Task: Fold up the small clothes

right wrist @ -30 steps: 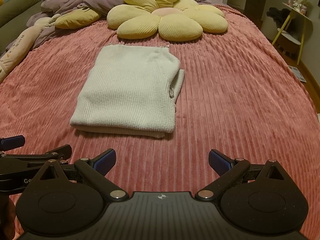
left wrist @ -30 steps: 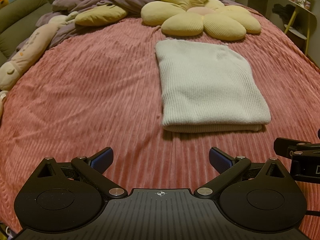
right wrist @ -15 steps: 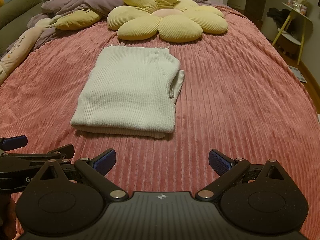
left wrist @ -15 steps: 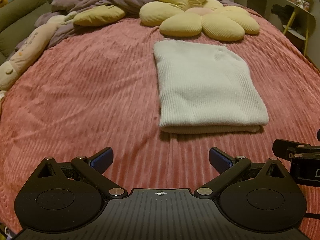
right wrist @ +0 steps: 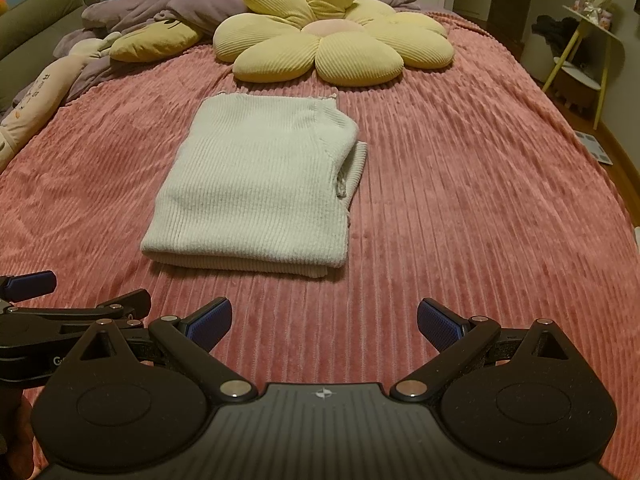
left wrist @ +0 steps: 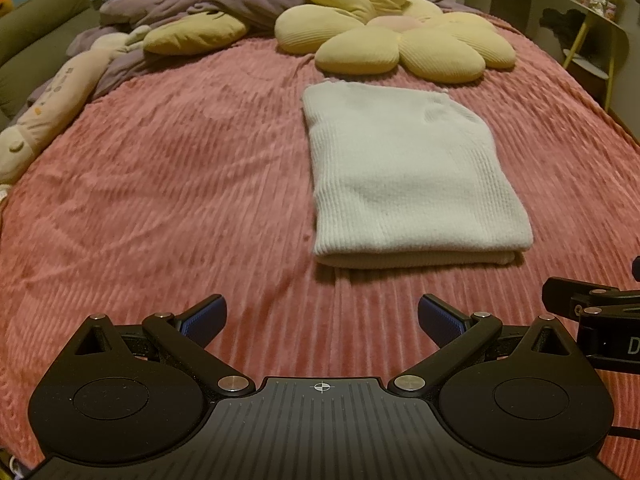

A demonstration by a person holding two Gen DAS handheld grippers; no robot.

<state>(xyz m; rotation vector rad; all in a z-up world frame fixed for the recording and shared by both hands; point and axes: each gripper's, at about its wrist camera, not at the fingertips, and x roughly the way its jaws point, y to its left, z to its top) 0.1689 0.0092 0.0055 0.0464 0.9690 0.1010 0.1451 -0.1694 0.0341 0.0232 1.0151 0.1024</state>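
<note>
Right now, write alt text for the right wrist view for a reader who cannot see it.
A folded white knit garment lies flat on a pink ribbed bedspread, ahead of the open, empty right tool. A yellow flower-shaped cushion sits beyond it near the head of the bed, and the left tool shows at the lower left edge.

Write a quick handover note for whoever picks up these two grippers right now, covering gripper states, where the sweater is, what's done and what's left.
Left gripper: open, empty, held above the pink bedspread, short of the garment.
Right gripper: open, empty, beside the left one, also short of the garment.
White knit sweater: lies folded into a layered rectangle mid-bed, in front of the yellow flower cushion. A ribbed edge sticks out on its right side.
Done: the fold appears complete.
Left: perhaps tuck in that ribbed edge; no other clothes are in view.
</note>
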